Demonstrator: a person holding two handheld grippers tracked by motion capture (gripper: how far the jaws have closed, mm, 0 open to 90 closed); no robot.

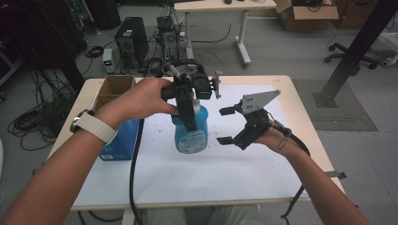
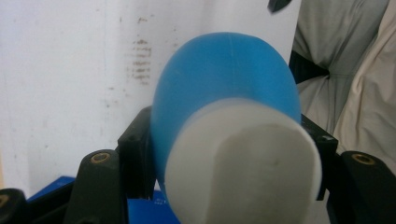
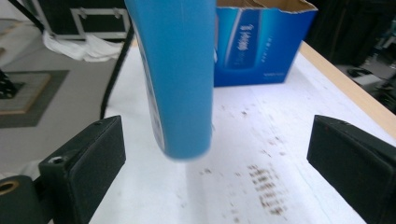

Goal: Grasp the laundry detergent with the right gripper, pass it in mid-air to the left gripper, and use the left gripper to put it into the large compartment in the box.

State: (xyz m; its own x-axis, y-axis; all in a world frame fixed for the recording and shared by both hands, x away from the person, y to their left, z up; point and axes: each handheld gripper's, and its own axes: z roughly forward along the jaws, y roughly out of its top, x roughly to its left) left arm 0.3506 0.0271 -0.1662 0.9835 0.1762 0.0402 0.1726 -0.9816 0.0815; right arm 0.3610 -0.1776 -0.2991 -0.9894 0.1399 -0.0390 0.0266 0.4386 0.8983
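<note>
A blue bottle with a white cap hangs above the white sheet at mid-table, held near its top by my left gripper, which is shut on it. In the left gripper view the white cap and blue body sit squeezed between the black jaws. My right gripper is just right of the bottle, open, jaws pointing at it. In the right gripper view the bottle hangs between and beyond the wide-apart jaws, its base off the table.
An open blue carton stands at the table's left edge; the carton lies behind the bottle in the right gripper view. A black cable trails off the front edge. Computers, cables, a desk and a chair are on the floor beyond.
</note>
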